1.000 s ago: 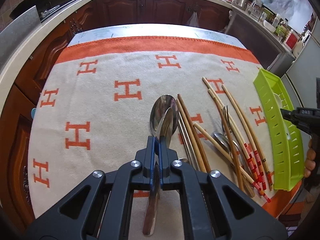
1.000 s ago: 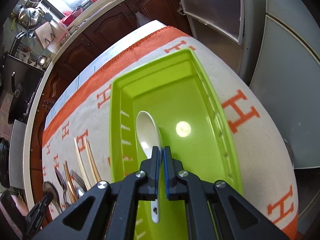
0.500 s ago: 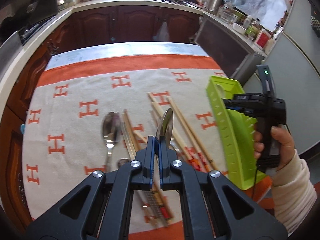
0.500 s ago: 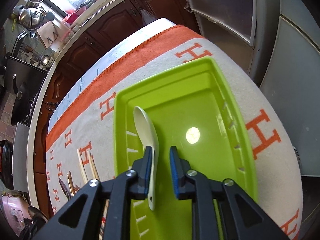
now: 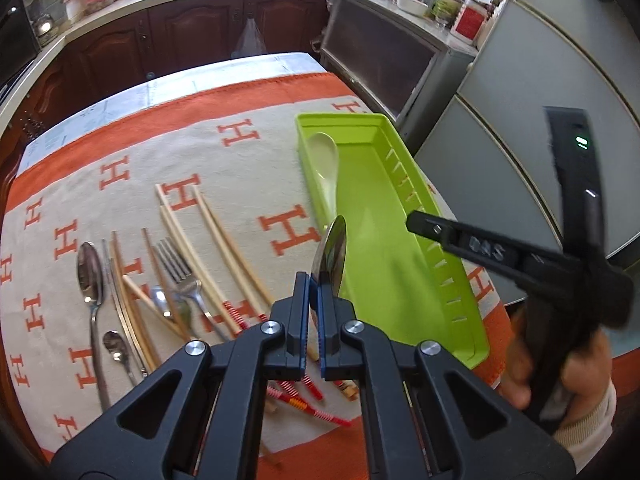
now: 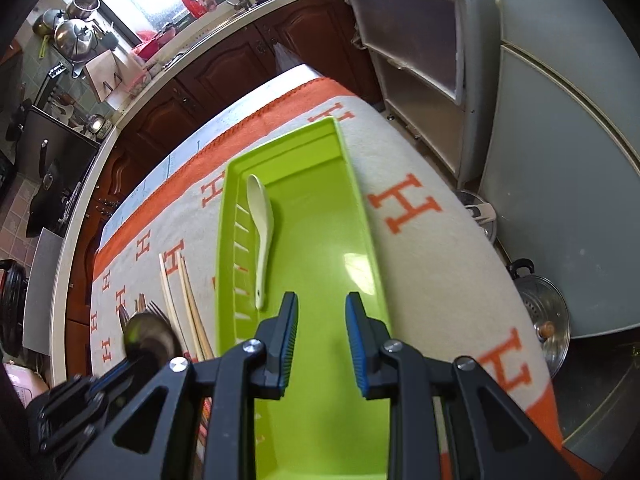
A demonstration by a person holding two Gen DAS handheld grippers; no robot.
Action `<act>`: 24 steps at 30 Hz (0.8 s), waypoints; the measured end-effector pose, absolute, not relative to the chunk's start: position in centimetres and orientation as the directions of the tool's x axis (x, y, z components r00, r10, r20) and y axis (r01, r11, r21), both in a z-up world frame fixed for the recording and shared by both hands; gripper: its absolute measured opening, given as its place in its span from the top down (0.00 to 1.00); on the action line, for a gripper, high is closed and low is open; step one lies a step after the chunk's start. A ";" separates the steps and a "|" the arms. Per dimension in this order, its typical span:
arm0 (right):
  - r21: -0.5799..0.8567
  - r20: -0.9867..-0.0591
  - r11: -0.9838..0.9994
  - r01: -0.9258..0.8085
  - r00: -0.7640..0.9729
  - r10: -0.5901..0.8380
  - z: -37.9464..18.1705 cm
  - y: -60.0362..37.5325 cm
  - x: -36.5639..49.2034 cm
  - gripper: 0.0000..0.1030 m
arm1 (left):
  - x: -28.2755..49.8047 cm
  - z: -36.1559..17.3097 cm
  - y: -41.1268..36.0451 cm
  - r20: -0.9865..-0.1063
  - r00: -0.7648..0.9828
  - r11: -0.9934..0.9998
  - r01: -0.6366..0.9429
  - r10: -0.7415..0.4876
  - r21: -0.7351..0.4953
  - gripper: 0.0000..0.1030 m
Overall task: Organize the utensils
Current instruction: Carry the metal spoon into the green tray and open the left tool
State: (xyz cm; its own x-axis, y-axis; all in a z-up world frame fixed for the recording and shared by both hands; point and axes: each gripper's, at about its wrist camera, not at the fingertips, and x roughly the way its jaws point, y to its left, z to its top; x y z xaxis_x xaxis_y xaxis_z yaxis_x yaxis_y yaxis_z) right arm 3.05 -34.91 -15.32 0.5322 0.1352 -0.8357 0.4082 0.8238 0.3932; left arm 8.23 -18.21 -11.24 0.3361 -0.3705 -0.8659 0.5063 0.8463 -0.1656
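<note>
The left tongs (image 5: 314, 288) are clamping a shiny metal spoon (image 5: 330, 254), holding it above the near edge of the long lime-green plastic tray (image 5: 404, 280). The right tongs (image 6: 322, 312) are hovering with jaws apart over the tray, where a white ceramic soup spoon (image 6: 261, 224) is lying.

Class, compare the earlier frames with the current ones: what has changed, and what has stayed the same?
The right gripper opened and let go of the white spoon, which now lies in the green tray. The left gripper carried its metal spoon right, toward the tray. Chopsticks and fork stayed put.
</note>
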 end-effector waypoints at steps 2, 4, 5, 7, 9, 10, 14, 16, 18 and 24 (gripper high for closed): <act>0.410 -0.830 0.814 0.411 0.538 0.146 -15.3 -35.3 2.0 0.76 | 8.4 -12.0 -19.2 -0.872 0.327 0.844 0.512 -0.363 -0.159 0.98; 0.410 -0.828 0.813 0.413 0.542 0.142 -15.2 -35.4 1.3 0.76 | 8.4 -12.6 -20.5 -0.877 0.320 0.837 0.525 -0.360 -0.152 0.98; 0.406 -0.828 0.815 0.414 0.545 0.135 -15.1 -35.4 1.1 0.76 | 8.4 -12.9 -21.2 -0.876 0.327 0.835 0.533 -0.354 -0.138 0.98; 0.406 -0.825 0.815 0.414 0.550 0.132 -15.1 -35.6 0.7 0.76 | 8.4 -13.5 -22.5 -0.876 0.348 0.830 0.549 -0.335 -0.100 0.98; 0.399 -0.827 0.816 0.419 0.548 0.123 -15.0 -35.6 0.4 0.76 | 8.6 -14.4 -23.4 -0.882 0.353 0.828 0.557 -0.312 -0.070 0.98; 0.399 -0.827 0.816 0.418 0.549 0.123 -15.0 -35.6 0.3 0.76 | 8.7 -14.8 -23.7 -0.888 0.350 0.827 0.558 -0.299 -0.058 0.98; 0.399 -0.826 0.820 0.411 0.549 0.127 -15.1 -35.6 0.1 0.76 | 8.5 -15.4 -24.5 -0.881 0.396 0.818 0.576 -0.257 0.020 0.98; 0.394 -0.827 0.823 0.408 0.549 0.124 -15.0 -35.4 -0.1 0.76 | 8.4 -15.4 -24.7 -0.881 0.404 0.810 0.585 -0.245 0.042 0.98; 0.392 -0.827 0.826 0.406 0.548 0.124 -15.0 -35.3 -0.1 0.76 | 8.2 -15.4 -24.7 -0.885 0.397 0.802 0.596 -0.242 0.047 0.98; 0.391 -0.828 0.834 0.390 0.544 0.134 -15.0 -34.7 -0.1 0.76 | 7.8 -15.2 -23.8 -0.895 0.378 0.794 0.606 -0.238 0.045 0.98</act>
